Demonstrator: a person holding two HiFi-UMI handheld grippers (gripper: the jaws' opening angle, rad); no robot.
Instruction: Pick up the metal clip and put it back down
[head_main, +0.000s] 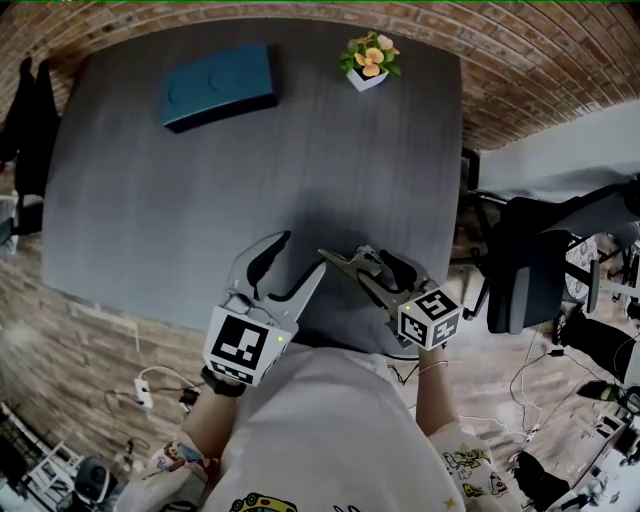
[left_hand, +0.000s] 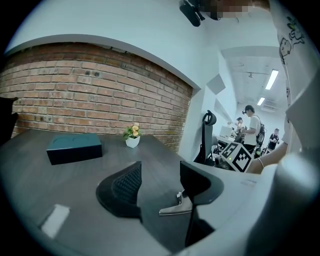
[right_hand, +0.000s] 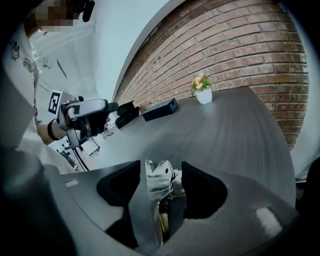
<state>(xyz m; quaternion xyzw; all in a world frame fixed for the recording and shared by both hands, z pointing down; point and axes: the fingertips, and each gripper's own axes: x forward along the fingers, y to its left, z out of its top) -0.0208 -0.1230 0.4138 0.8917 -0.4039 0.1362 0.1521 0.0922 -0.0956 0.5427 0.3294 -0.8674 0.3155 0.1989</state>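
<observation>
Fingers (right_hand: 202, 192) of right gripper (right_hand: 160, 170) clamp half-hidden metal clip (right_hand: 156, 187); those of left gripper (left_hand: 160, 170) gape.

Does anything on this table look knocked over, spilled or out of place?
Nothing stands out. The box lies flat and the flower pot stands upright on the table. The metal clip sits between the right gripper's jaws.

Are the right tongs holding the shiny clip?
Yes, the right tongs are closed on the metal clip, which stands upright between their two jaws.
</observation>
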